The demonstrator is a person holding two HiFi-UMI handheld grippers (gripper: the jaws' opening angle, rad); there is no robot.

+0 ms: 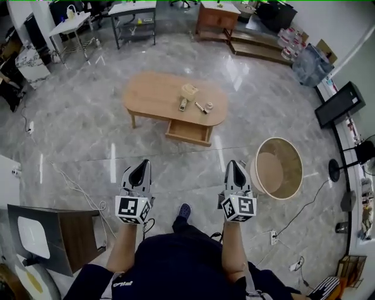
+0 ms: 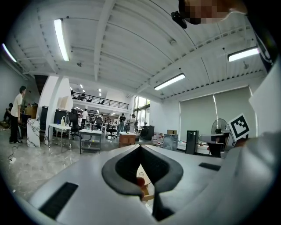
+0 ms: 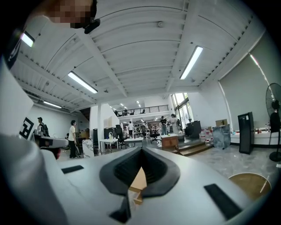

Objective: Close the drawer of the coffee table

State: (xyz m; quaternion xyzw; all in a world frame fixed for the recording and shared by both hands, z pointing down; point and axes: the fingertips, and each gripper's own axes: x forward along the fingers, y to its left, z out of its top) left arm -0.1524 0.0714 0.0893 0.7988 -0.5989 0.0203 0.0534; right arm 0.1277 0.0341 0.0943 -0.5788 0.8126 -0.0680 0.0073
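The oval wooden coffee table (image 1: 155,94) stands on the marble floor well ahead of me. Its drawer (image 1: 188,131) is pulled out on the side facing me. Several small items (image 1: 189,91) lie on the tabletop. My left gripper (image 1: 140,168) and right gripper (image 1: 235,167) are held close to my body, far short of the table, jaws together and holding nothing. In the left gripper view the gripper (image 2: 140,149) shows only a thin slit, with a sliver of the table (image 2: 145,191) beyond. The right gripper (image 3: 141,151) looks the same, the table (image 3: 138,182) peeking through.
A round wooden tub (image 1: 277,169) sits on the floor right of my right gripper. A dark side cabinet (image 1: 64,234) stands at lower left. Cables (image 1: 70,181) trail over the floor. A black screen (image 1: 340,104) and desks (image 1: 135,12) line the room's edges.
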